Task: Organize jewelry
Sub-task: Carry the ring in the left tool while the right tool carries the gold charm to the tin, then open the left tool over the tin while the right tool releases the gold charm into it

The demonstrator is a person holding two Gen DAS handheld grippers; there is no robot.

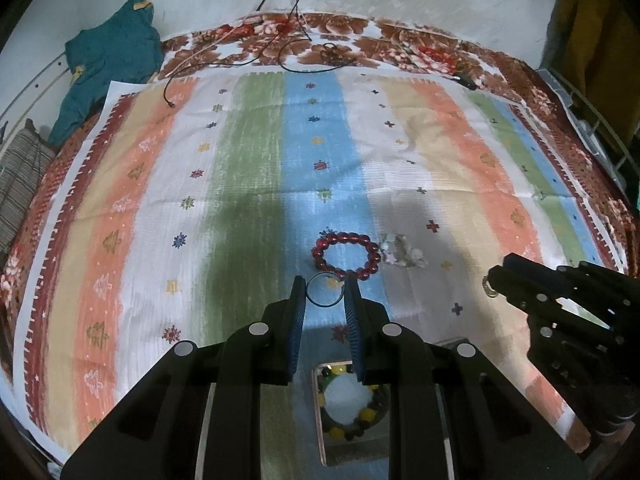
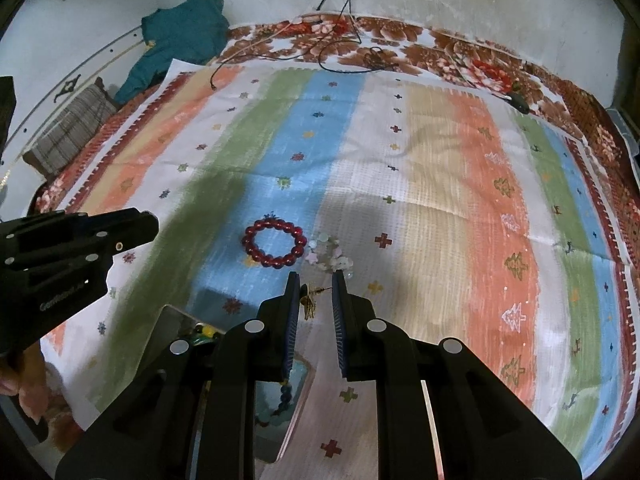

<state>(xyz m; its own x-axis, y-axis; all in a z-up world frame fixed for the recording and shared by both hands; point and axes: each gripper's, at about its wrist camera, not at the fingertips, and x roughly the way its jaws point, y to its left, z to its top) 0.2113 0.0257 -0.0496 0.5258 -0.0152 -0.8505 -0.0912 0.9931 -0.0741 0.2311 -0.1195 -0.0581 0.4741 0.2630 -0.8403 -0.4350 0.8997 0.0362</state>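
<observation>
My left gripper (image 1: 325, 284) is shut on a thin dark ring (image 1: 324, 305) that spans its blue pads, held above the striped cloth. My right gripper (image 2: 316, 280) is shut on a small gold dangling earring (image 2: 309, 303), whose hook wire reaches the right pad. A red bead bracelet (image 1: 346, 254) (image 2: 274, 242) lies on the blue stripe just beyond both sets of fingertips, and a pale bead bracelet (image 1: 402, 255) (image 2: 331, 259) lies beside it. Under the grippers sits a compartment box (image 1: 318, 412) (image 2: 168, 316) holding a yellow-and-dark bead bracelet (image 1: 360, 420) and blue beads (image 2: 285, 394).
The striped cloth (image 1: 248, 152) covers a floral bedspread (image 1: 400, 40). Black cables (image 1: 304, 60) lie at the far edge, with a teal garment (image 1: 108, 68) and a folded plaid cloth (image 1: 20, 176) at far left. The other gripper shows at each side (image 1: 496, 276) (image 2: 150, 220).
</observation>
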